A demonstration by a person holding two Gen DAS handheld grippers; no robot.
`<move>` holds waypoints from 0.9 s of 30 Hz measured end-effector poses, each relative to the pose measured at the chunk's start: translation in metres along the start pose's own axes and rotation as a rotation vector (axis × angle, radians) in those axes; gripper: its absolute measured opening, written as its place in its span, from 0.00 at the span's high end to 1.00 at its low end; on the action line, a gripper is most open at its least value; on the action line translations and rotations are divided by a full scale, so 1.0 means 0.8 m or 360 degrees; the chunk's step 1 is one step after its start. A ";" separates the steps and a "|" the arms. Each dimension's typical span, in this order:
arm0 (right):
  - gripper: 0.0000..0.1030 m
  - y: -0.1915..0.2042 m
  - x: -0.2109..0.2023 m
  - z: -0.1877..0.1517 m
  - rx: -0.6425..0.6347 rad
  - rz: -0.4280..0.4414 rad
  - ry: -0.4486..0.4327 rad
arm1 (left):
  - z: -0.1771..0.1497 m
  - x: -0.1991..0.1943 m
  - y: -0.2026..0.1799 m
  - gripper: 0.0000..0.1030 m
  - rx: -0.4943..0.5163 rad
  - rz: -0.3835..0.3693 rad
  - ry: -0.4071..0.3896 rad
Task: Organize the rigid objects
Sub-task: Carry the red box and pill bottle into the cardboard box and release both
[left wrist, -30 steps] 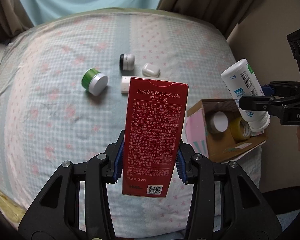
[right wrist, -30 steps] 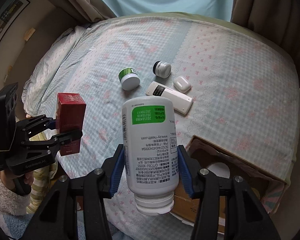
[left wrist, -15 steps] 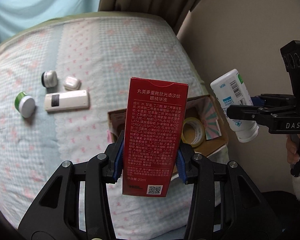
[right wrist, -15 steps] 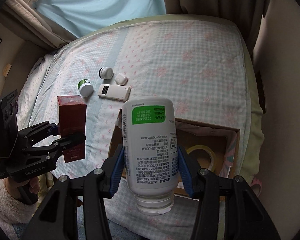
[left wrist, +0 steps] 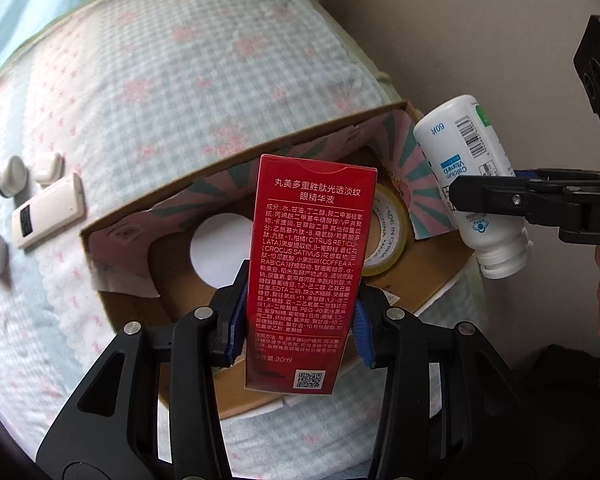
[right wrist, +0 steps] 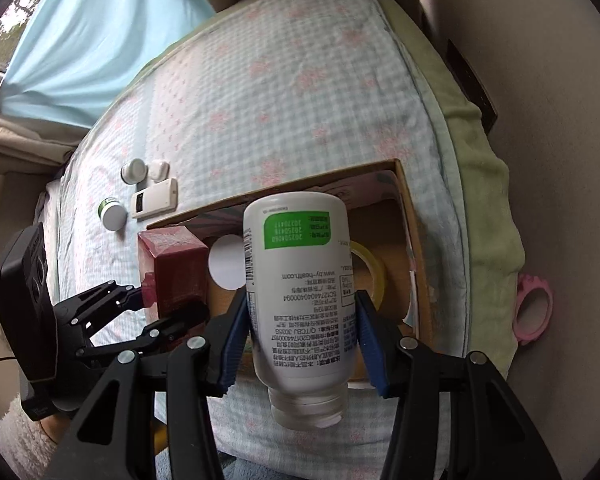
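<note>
My left gripper is shut on a tall red carton with white print, held upright over the open cardboard box. The right gripper is shut on a white supplement bottle with a green label, cap end toward the camera, above the same box. In the left wrist view the bottle and right gripper hang over the box's right end. The right wrist view shows the carton and left gripper at the box's left end.
Inside the box lie a yellow tape roll and a white disc. On the checked bedspread sit a white remote, an earbud case, a small white jar and a green-sided jar. A pink tape roll lies by the wall.
Both grippers have swept from over the bedspread to above the cardboard box and come lower, each keeping its object. The loose items now lie far left.
</note>
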State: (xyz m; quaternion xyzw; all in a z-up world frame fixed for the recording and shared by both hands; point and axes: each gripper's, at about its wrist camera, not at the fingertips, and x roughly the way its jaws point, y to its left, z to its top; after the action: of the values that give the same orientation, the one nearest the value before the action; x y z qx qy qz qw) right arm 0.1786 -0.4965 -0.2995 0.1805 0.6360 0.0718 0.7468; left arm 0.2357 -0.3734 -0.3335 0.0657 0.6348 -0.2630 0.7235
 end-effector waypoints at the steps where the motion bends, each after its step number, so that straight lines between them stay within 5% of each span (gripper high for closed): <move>1: 0.54 -0.006 0.006 0.001 0.0034 -0.0013 0.0000 | 0.003 0.013 -0.004 0.62 0.0026 0.0004 0.0031; 8: 0.54 -0.037 0.054 0.008 0.0346 0.0015 -0.0008 | 0.009 0.095 -0.011 0.62 0.0170 0.0054 0.0218; 18: 0.53 -0.056 0.093 0.018 0.0695 0.0027 0.0054 | -0.019 0.102 -0.012 0.60 0.0363 0.0190 0.0271; 19: 0.53 -0.057 0.092 0.019 0.0707 0.0029 0.0039 | -0.020 0.100 -0.014 0.57 0.0389 0.0194 0.0253; 20: 0.46 -0.057 0.088 0.021 0.0710 0.0042 0.0018 | -0.022 0.094 -0.016 0.37 0.0414 0.0200 0.0219; 21: 0.24 -0.057 0.082 0.023 0.0705 0.0025 -0.0006 | -0.024 0.086 -0.018 0.00 0.0430 0.0217 0.0185; 23: 0.00 -0.053 0.065 0.023 0.0677 0.0020 -0.0101 | -0.024 0.072 -0.017 0.00 0.0424 0.0225 0.0131; 27: 0.00 -0.047 0.038 0.013 0.0621 -0.0068 -0.0229 | -0.033 0.054 0.003 0.00 0.0338 0.0231 0.0105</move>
State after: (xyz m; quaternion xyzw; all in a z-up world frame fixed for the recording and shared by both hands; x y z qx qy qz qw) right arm 0.1894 -0.5228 -0.3395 0.3128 0.5867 -0.0815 0.7425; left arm 0.2155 -0.3730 -0.3798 0.1963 0.6205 -0.2732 0.7084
